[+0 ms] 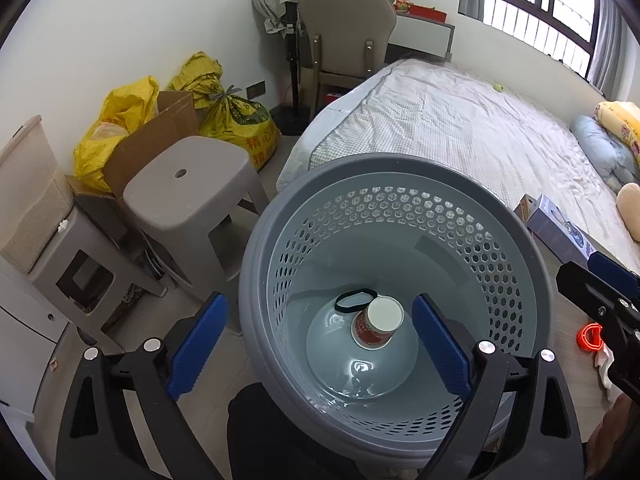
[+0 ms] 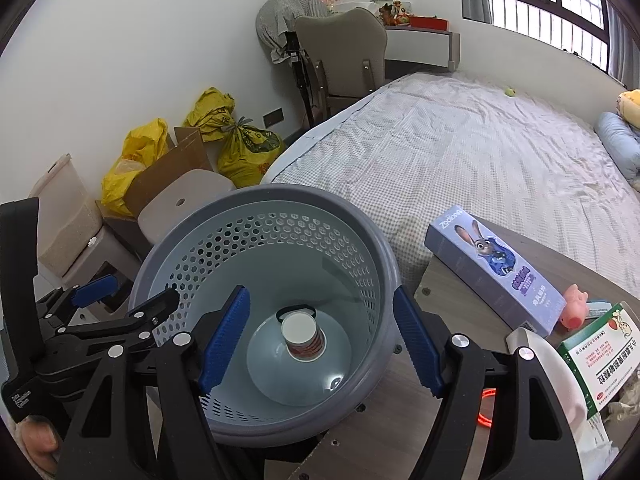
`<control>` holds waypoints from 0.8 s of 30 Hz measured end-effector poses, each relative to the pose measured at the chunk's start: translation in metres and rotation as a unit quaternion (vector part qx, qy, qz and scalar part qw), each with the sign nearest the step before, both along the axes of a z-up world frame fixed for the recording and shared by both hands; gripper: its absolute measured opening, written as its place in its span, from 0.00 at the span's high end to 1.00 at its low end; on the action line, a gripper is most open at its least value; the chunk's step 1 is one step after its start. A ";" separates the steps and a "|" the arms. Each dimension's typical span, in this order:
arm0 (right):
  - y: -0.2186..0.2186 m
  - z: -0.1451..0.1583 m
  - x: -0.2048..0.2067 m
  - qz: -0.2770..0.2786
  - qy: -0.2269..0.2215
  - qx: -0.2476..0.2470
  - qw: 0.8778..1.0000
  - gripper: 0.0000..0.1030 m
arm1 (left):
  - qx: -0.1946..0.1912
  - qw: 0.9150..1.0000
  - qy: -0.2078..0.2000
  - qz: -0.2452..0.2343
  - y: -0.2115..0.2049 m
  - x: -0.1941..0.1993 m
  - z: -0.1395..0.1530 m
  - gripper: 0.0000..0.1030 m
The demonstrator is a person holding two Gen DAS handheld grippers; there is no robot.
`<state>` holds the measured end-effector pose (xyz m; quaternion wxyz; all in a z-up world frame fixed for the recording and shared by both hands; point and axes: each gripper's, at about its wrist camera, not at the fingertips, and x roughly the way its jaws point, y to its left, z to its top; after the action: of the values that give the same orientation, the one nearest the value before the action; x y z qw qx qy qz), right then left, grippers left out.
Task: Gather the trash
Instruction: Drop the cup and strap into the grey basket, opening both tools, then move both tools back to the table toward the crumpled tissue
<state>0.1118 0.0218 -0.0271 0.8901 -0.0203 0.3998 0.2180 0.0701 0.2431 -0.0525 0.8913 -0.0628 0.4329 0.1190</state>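
A grey perforated waste basket (image 1: 400, 168) (image 2: 256, 204) stands at the table's edge. Inside lie an upturned red-and-white paper cup (image 1: 376, 326) (image 2: 304, 334) and a black ring (image 1: 354, 300) (image 2: 294, 308). My left gripper (image 1: 320, 344) is open and empty, held above the basket's near rim; it also shows at the left of the right wrist view (image 2: 120, 296). My right gripper (image 2: 320, 336) is open and empty over the basket; it shows at the right edge of the left wrist view (image 1: 600, 276).
On the wooden table (image 2: 400, 408) lie a blue Zootopia box (image 2: 496, 268), a pink pig toy (image 2: 574, 308), a green-and-white medicine box (image 2: 600, 356) and an orange ring (image 2: 486, 408). A bed (image 1: 460, 128), grey stool (image 1: 188, 184), yellow bags (image 1: 120, 120) and chair (image 1: 344, 36) surround it.
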 end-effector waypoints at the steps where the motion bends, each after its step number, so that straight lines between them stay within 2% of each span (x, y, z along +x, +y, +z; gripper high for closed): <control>1: -0.001 0.001 -0.001 -0.002 -0.001 0.001 1.000 0.31 | 0.000 1.000 0.001 -0.001 -0.001 -0.001 0.001 0.11; 15: -0.029 0.016 -0.034 -0.029 -0.023 0.011 0.999 0.31 | 0.006 0.999 -0.026 -0.023 -0.027 -0.033 0.022 0.09; 24: -0.076 0.020 -0.070 -0.075 -0.033 0.011 0.997 0.31 | 0.003 0.998 -0.039 -0.053 -0.063 -0.050 0.031 0.08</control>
<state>0.0423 -0.0542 -0.0072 0.9167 0.0125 0.3681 0.1548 0.0198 0.1799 -0.0214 0.9126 -0.0422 0.4006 0.0706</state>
